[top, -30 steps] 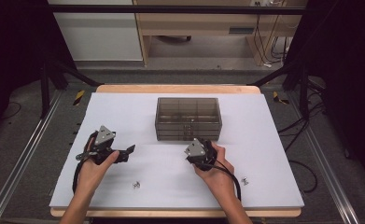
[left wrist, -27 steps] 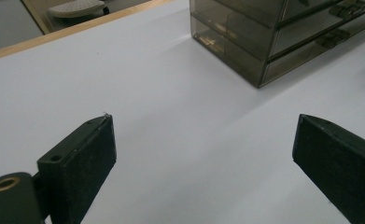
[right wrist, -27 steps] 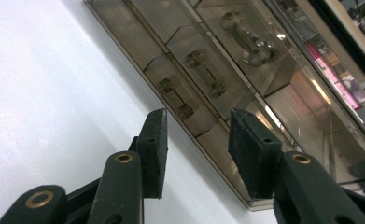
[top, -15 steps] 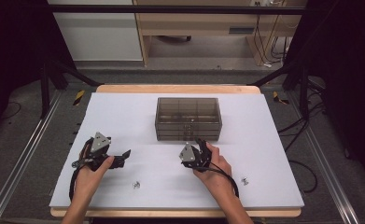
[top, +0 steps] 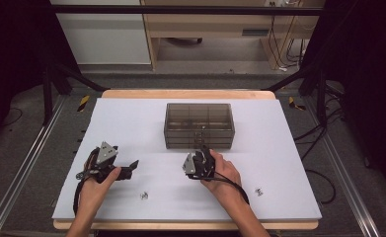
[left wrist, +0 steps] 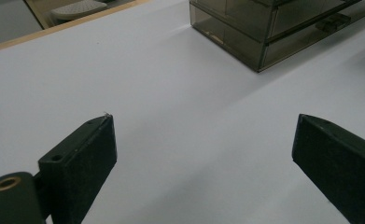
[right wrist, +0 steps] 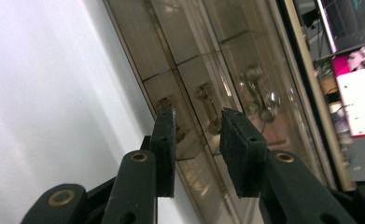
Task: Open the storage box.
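Sitting toward the far middle of the white bench (top: pixel 131 118), the smoky drawer box (top: pixel 199 125) faces the person with its drawer fronts. Just before its front edge, the right hand-held gripper (top: pixel 199 157) has been narrowing its jaws, with a gap left between the pads and a drawer handle (right wrist: pixel 207 108) beyond them. Left of the box, well apart, the left hand-held gripper (top: pixel 131 165) stands released over bare bench. Two small screws (top: pixel 144 196) lie nearer the front edge. No writing is legible.

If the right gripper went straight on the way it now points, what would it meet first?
Most likely the front of the smoky drawer box: the right gripper points at a drawer handle there, nothing between; the gap is hard to judge.
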A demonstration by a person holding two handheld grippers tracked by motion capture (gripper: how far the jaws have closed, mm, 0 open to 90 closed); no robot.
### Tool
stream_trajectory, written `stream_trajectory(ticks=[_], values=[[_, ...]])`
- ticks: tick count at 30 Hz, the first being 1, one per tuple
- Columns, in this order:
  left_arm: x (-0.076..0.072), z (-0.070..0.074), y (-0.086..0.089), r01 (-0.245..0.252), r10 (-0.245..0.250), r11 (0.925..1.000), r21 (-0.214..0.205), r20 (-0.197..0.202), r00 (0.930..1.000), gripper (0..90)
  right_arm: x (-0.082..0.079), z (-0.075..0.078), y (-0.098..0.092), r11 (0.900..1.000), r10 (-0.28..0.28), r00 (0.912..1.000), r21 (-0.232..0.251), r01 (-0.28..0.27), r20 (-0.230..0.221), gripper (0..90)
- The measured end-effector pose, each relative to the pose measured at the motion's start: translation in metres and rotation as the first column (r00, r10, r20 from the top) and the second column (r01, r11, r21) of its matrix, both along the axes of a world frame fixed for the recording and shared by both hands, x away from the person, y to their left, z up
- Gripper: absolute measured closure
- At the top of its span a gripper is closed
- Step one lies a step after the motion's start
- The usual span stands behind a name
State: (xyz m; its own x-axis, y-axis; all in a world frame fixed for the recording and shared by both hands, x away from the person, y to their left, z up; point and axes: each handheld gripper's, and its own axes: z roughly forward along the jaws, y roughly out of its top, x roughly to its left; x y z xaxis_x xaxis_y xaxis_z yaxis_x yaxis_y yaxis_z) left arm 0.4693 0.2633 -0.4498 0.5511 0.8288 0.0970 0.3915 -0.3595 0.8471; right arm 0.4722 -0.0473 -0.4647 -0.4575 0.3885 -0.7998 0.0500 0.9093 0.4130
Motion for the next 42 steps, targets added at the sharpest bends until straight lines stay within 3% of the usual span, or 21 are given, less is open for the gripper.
stream_trajectory(ticks=[6,15,27,35,42], values=[[-0.001,0.000,0.002,0.000,0.000,1.0000,0.004,0.005,1.0000,6.1,0.003,-0.001,0.009,0.9928,0.026,0.9982,-0.118,-0.020,0.053,69.1],[-0.001,0.000,0.002,0.003,-0.003,1.0000,0.000,0.001,1.0000,6.2,0.012,-0.010,0.013,0.9735,0.049,0.9950,-0.227,-0.028,0.088,69.8],[-0.001,0.000,0.001,0.007,-0.007,1.0000,-0.004,-0.002,1.0000,6.5,0.020,-0.018,0.015,0.9567,0.056,0.9918,-0.290,-0.021,0.115,71.7],[-0.002,-0.001,0.000,0.015,-0.015,0.9999,-0.003,-0.006,0.9999,6.8,0.024,-0.021,0.016,0.9553,0.059,0.9885,-0.295,-0.016,0.139,74.5],[-0.002,-0.001,0.000,0.012,-0.012,0.9999,-0.006,-0.006,0.9999,7.1,0.025,-0.023,0.018,0.9483,0.070,0.9850,-0.317,-0.017,0.158,78.3]])
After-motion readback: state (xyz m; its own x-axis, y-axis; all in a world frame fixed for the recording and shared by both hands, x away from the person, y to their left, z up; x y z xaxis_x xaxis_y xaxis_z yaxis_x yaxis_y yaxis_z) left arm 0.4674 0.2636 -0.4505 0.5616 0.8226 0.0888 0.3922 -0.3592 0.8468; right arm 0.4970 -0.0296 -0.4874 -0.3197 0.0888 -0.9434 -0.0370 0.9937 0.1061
